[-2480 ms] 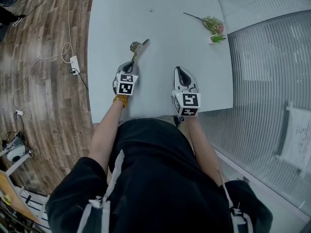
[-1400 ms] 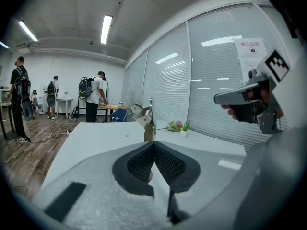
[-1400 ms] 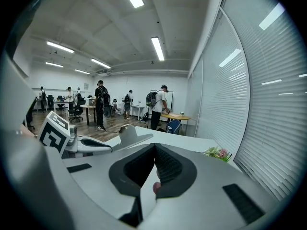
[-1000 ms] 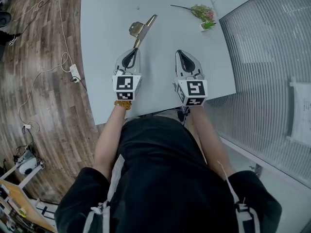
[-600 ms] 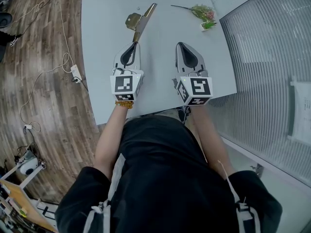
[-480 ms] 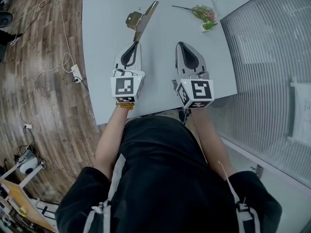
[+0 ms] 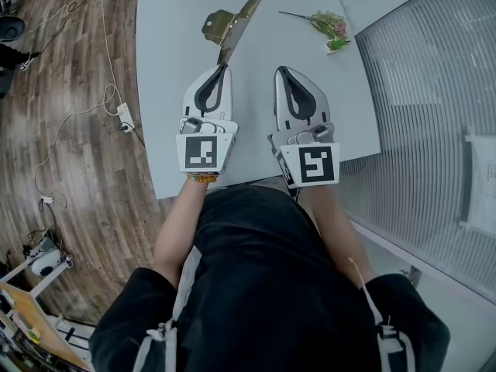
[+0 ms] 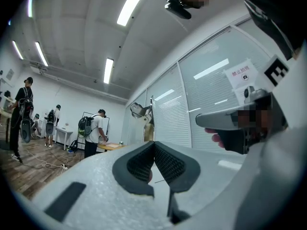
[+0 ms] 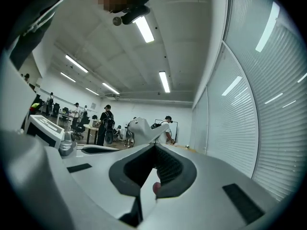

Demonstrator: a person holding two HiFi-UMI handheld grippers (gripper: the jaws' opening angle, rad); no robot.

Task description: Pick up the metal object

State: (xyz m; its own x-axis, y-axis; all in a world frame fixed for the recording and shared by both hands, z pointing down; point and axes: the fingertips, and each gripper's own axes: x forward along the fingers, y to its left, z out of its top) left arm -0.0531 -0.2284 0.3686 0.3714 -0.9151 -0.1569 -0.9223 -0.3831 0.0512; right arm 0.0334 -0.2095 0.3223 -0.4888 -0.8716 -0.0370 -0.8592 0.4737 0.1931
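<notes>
The metal object point(image 7: 231, 26), a brass-coloured bracket with a long flat strip, hangs in the air above the pale table point(image 7: 167, 91). My left gripper point(image 7: 224, 65) is shut on the strip's near end and points up and away. In the left gripper view the pads meet at the left gripper point(image 8: 154, 143), and the metal object point(image 8: 140, 111) sticks out beyond them against the room. My right gripper point(image 7: 279, 70) stands beside it to the right, shut with nothing in it. Its pads meet at the right gripper point(image 9: 154, 147).
A flower sprig with a small pot point(image 7: 332, 31) lies at the table's far right. A power strip point(image 7: 124, 115) and cables lie on the wood floor to the left. A glass wall with blinds point(image 7: 434, 91) runs along the right. Several people stand in the room behind.
The metal object has left the table, held in my left gripper, and has risen. Both grippers have come up and closer to the head camera.
</notes>
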